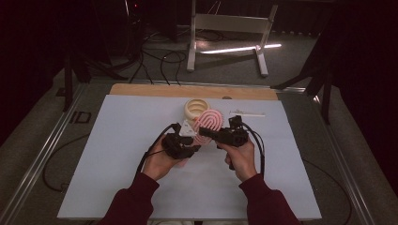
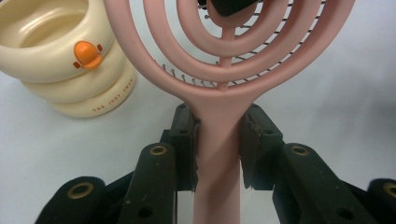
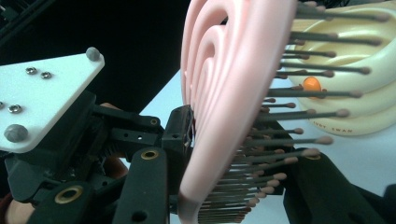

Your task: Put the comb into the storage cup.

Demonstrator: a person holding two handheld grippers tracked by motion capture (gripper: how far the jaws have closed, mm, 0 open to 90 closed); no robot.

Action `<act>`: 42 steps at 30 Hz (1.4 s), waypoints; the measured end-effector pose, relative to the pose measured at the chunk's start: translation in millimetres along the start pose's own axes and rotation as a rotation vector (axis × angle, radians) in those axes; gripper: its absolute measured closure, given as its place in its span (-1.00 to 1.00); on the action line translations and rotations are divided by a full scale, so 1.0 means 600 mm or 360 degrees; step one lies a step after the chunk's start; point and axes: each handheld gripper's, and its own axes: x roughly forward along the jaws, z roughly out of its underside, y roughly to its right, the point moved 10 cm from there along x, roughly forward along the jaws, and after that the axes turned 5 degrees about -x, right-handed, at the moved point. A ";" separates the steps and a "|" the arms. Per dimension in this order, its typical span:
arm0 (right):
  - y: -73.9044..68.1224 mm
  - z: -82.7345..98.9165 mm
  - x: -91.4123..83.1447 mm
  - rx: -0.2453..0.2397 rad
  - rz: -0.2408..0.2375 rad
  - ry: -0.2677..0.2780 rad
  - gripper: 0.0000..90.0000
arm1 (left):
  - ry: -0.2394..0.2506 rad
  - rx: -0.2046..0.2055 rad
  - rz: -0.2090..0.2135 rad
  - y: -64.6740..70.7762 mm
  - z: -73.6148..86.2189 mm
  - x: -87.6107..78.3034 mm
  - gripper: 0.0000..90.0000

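Note:
A pink hairbrush point(image 1: 210, 123) with ringed openings is held above the white sheet between both grippers. My left gripper point(image 2: 219, 137) is shut on its handle point(image 2: 218, 154), the pads pressing both sides just below the head. My right gripper point(image 3: 233, 144) is shut on the brush head point(image 3: 224, 93): one pad lies against the smooth back and the other jaw sits among the bristles. In the high view the left gripper point(image 1: 190, 143) and right gripper point(image 1: 213, 133) meet at the brush near the table's middle. A cream ringed pot point(image 1: 197, 108) with an orange duck mark point(image 2: 86, 53) stands just behind it.
A white sheet point(image 1: 117, 154) covers the table, with a wooden strip point(image 1: 187, 90) at its far edge. A thin white stick point(image 1: 248, 114) lies behind the right gripper. A white frame stand point(image 1: 230, 28) and cables are on the floor beyond.

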 end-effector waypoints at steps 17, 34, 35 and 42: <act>-0.004 -0.007 -0.001 -0.0035 0.0004 0.0060 0.41 | 0.0111 -0.0144 -0.0049 -0.026 0.001 -0.012 -0.41; -0.002 -0.013 -0.005 -0.0039 0.0018 0.0092 0.41 | 0.0285 -0.0303 -0.0136 -0.069 0.023 -0.057 -1.00; -0.002 -0.014 -0.006 -0.0041 0.0018 0.0095 0.41 | 0.0290 -0.0304 -0.0147 -0.071 0.026 -0.059 -1.00; 0.002 -0.018 -0.012 -0.0027 0.0025 0.0119 0.41 | 0.0344 -0.0360 -0.0162 -0.084 0.052 -0.078 -1.00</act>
